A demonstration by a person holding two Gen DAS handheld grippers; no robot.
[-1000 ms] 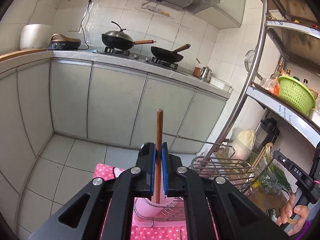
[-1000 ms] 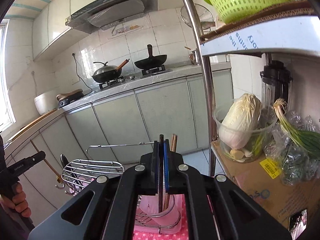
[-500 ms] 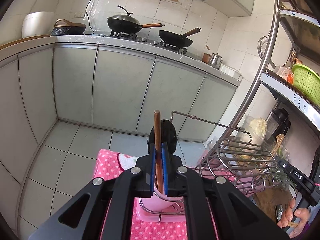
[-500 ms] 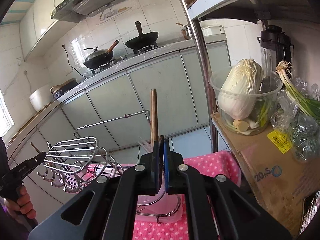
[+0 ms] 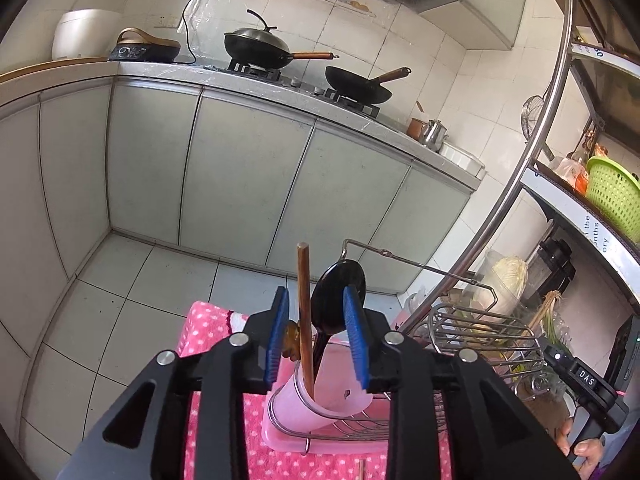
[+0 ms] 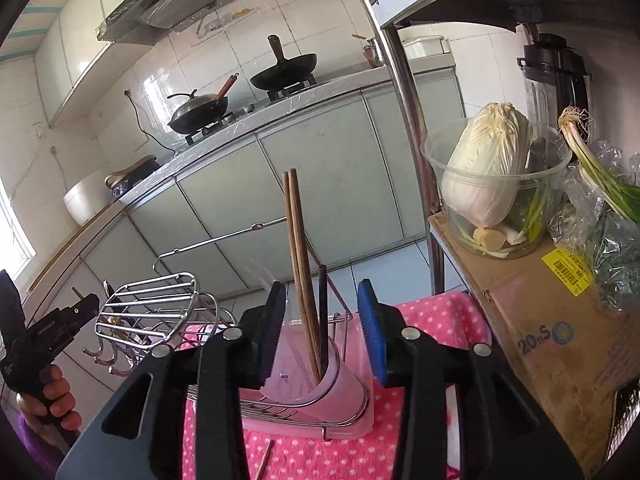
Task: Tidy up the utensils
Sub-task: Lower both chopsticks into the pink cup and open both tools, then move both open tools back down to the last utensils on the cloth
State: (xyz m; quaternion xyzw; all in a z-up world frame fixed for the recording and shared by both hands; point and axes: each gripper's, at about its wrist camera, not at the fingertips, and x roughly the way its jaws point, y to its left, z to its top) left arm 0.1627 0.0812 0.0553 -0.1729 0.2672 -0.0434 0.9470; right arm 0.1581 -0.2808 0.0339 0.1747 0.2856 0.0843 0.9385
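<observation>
Both grippers just above the pink utensil cup (image 5: 320,396), which stands in a wire rack (image 5: 472,336) on a pink dotted cloth (image 5: 208,320). Left gripper (image 5: 316,340): jaws have just been opening and stand part-way apart; a brown chopstick (image 5: 303,312) rises between the blue pads with clear gaps on either side, its lower end inside the cup, so it appears released. A black spoon (image 5: 338,300) stands just right of it in the same cup. Right gripper (image 6: 322,332): jaws likewise just opened, part-way apart; a pair of brown chopsticks (image 6: 298,264) and a dark stick (image 6: 322,308) stand between the pads, touching neither. In both views the utensils' long axes run near upright, leaning slightly left at the top, directly ahead of the pads. Any withdrawal would probably need to go up and back, along those axes. A further chopstick (image 6: 264,460) lies on the near cloth, closer to the right gripper.
</observation>
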